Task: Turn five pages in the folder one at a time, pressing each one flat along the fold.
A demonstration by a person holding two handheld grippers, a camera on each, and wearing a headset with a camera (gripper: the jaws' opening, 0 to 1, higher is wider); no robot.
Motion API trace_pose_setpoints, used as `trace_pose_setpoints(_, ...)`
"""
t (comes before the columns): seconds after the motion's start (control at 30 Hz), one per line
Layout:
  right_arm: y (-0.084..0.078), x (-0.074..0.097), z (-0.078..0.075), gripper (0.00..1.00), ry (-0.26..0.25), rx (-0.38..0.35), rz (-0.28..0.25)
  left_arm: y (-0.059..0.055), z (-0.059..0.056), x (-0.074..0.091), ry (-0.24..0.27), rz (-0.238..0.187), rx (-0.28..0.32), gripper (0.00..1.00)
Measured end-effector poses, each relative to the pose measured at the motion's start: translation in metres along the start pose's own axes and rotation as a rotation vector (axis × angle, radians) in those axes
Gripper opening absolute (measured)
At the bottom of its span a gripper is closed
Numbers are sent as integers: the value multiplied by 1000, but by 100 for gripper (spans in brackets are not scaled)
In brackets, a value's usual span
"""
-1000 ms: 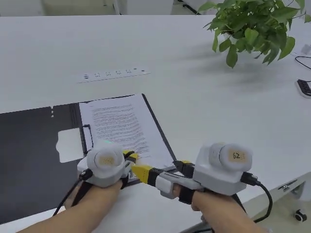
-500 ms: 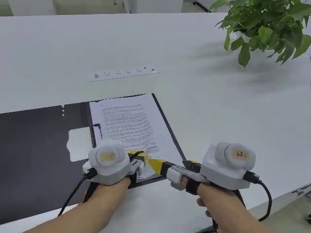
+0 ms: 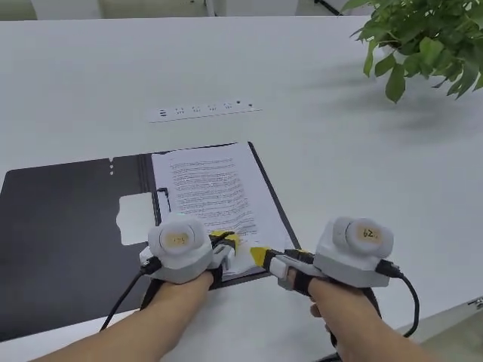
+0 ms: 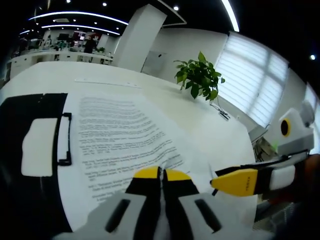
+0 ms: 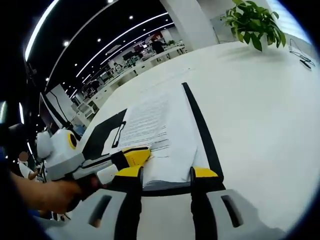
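A black folder [image 3: 60, 219] lies open on a white table [image 3: 339, 151], a printed page [image 3: 211, 185] uppermost on its right half and a pale label [image 3: 134, 219] on the inside of its left cover. At the page's near edge, the left gripper [image 3: 226, 243] rests its yellow tips on the paper, jaws pressed together; the left gripper view shows the tips [image 4: 161, 175] meeting on the sheet, though whether any paper is caught between them cannot be told. Just beside it, at the folder's near right corner, the right gripper [image 3: 259, 255] has its jaws spread, and in the right gripper view the corner of the paper stack sits in the gap between them [image 5: 167, 172]. A power strip [image 3: 204, 111] lies on the table beyond the folder, and a leafy plant [image 3: 423, 41] stands at the far right
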State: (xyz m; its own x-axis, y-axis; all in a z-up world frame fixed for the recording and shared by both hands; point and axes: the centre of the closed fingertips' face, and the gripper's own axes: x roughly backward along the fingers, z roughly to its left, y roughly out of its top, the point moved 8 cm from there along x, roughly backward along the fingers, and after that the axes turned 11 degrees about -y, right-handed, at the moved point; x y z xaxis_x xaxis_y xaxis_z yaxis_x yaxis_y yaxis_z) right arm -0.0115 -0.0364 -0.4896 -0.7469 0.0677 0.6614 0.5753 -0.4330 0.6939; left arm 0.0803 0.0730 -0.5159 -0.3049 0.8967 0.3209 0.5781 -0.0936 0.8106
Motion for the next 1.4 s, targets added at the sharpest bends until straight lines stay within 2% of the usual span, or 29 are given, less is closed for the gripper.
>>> trace_pose_setpoints(0.17, -1, -2, -7, 15, -55, 48, 25, 0, 0, 0, 0, 0, 1, 0)
trace_pose_setpoints(0.33, -3, -2, -8, 1, -77, 50, 39, 0, 0, 0, 4, -2, 12, 0)
trace_pose_setpoints(0.53, 0, 2, -6, 0, -69, 39, 7, 1, -1, 0, 6, 5, 2, 1)
trace_pose_setpoints(0.63, 3, 6, -3, 0, -51, 30, -11, 1, -3, 2, 12, 11, -17, 1)
trace_pose_setpoints(0.73, 6, 9, -1, 0, -31, 14, -24, 1, -3, 6, 18, 18, -4, 1)
trace_pose_setpoints(0.83, 9, 12, 3, 0, -14, 2, -39, 3, -5, 15, 1, 47, -19, 5)
trace_pose_setpoints(0.97, 15, 19, 12, 0, 19, -6, -68, 7, -6, 30, 8, 75, -95, 20)
trace_pose_setpoints(1.03, 18, 23, 18, 0, 37, -5, -81, 8, -5, 38, 17, 88, -98, 26)
trace_pose_setpoints(1.1, 21, 25, 23, 0, 51, -2, -95, 9, -3, 47, 23, 87, -113, 26)
trace_pose_setpoints(1.23, 29, 32, 40, 0, 92, 18, -129, 12, 3, 71, 54, 96, -157, 34)
trace_pose_setpoints(1.33, 32, 36, 53, 0, 120, 25, -149, 13, 7, 88, 74, 109, -163, 37)
trace_pose_setpoints(1.4, 34, 39, 62, 0, 141, 33, -159, 16, 8, 100, 92, 97, -177, 38)
